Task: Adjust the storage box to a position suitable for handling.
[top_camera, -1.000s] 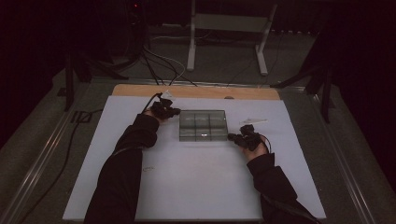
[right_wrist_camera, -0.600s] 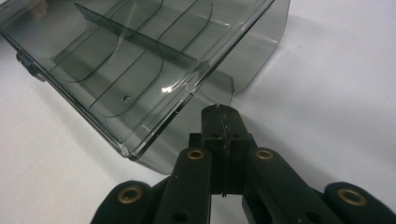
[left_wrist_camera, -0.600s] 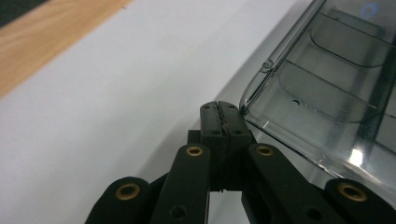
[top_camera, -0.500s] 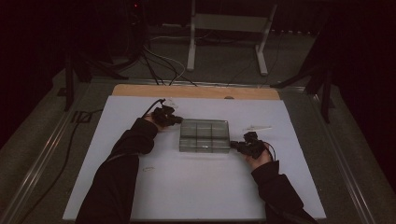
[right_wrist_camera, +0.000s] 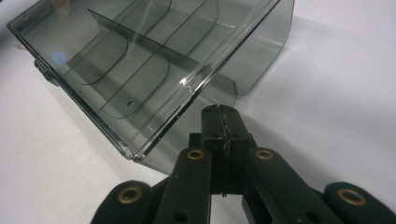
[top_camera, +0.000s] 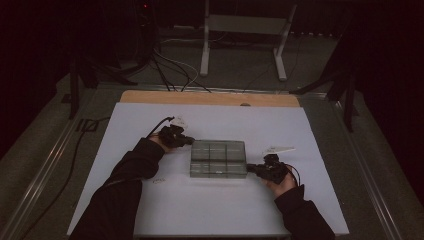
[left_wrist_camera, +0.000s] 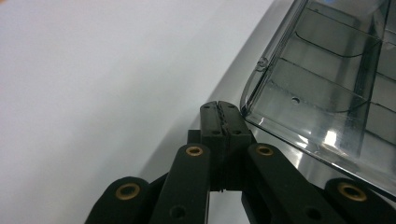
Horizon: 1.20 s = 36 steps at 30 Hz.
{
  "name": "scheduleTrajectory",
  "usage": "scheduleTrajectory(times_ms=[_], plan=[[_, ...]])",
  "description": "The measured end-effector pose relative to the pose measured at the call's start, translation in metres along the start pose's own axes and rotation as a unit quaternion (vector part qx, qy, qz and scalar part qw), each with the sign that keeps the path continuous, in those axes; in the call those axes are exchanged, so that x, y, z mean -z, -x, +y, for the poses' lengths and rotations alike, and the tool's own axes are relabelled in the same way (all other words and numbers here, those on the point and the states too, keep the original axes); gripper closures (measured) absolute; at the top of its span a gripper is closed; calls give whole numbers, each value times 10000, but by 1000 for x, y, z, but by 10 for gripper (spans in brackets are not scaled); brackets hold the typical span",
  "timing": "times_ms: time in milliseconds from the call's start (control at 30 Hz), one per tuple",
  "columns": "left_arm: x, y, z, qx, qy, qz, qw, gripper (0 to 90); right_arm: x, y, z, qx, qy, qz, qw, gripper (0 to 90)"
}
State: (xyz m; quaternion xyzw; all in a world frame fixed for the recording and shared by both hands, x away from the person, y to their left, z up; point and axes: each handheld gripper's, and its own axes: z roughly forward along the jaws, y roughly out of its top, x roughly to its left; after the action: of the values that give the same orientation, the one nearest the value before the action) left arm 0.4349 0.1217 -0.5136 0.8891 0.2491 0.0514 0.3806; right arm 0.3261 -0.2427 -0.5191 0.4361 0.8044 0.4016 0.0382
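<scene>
A: Status, high view?

B: One clear plastic organizer box (top_camera: 218, 158) mid-desk, on the white desk (top_camera: 215, 210) top. My left gripper (top_camera: 187, 141) sits at its far-left corner, my right gripper (top_camera: 252, 169) at its near-right corner. Looks like I'm nudging or squaring the box from opposite corners w/ both tips. Judging by that, the shove is under way; final spot not obvious, so can't say how much is left.

A: Left gripper view?

B: Jaws fully closed, pads together, nothing between them. Left gripper (left_wrist_camera: 221, 108) tip is right at the rounded corner of the box (left_wrist_camera: 327, 79), touching or just beside, can't tell which. Dividers visible inside; compartments look empty.

A: Right gripper view?

B: Same: right gripper (right_wrist_camera: 217, 111) has its jaws pressed together, holding nothing, tip just beside the box (right_wrist_camera: 140, 60) edge by its corner. The lid looks closed.

A: Counts?

B: 1 box, 2 grippers, 2 hands, 1 desk. High view shows approx six compartments, 2 rows of 3, but it's dim, so not sure.
</scene>
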Motion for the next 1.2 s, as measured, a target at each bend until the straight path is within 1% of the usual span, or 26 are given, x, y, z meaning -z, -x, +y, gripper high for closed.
scheduleTrajectory(times_ms=[100,200,300,433,500,567,600,700,833,967,1167,1200], plan=[[4,6,-5,-23,-12,-54,10000,900,3,-4,-3,4,-38,42,10000,900],[9,14,-8,-101,-54,-80,9999,900,5,-8,-7,18,-87,89,9999,900],[13,19,-12,-113,-88,-110,9998,900,8,-12,-11,-6,-96,152,9998,900],[16,26,-18,-85,-54,-144,9998,900,11,-18,-16,-5,-84,202,9998,900],[17,29,-20,-104,-29,-155,9998,900,13,-19,-17,-6,-68,230,9997,900],[18,33,-22,-50,-21,-171,9998,900,16,-21,-19,-31,-60,258,9996,900],[19,34,-23,-56,-1,-189,9998,900,16,-22,-20,-40,-65,277,9996,900],[20,39,-25,-55,-10,-229,9997,900,20,-26,-26,-72,-76,337,9994,900],[22,47,-26,-120,-67,-283,9995,900,25,-31,-32,-92,-82,369,9992,900],[24,53,-28,-143,-84,-350,9992,900,29,-35,-38,-136,-125,432,9989,900],[26,63,-31,-92,-128,-452,9989,900,36,-41,-48,-181,-133,518,9984,900],[26,65,-31,-111,-162,-473,9987,900,37,-42,-50,-179,-132,525,9984,900]])
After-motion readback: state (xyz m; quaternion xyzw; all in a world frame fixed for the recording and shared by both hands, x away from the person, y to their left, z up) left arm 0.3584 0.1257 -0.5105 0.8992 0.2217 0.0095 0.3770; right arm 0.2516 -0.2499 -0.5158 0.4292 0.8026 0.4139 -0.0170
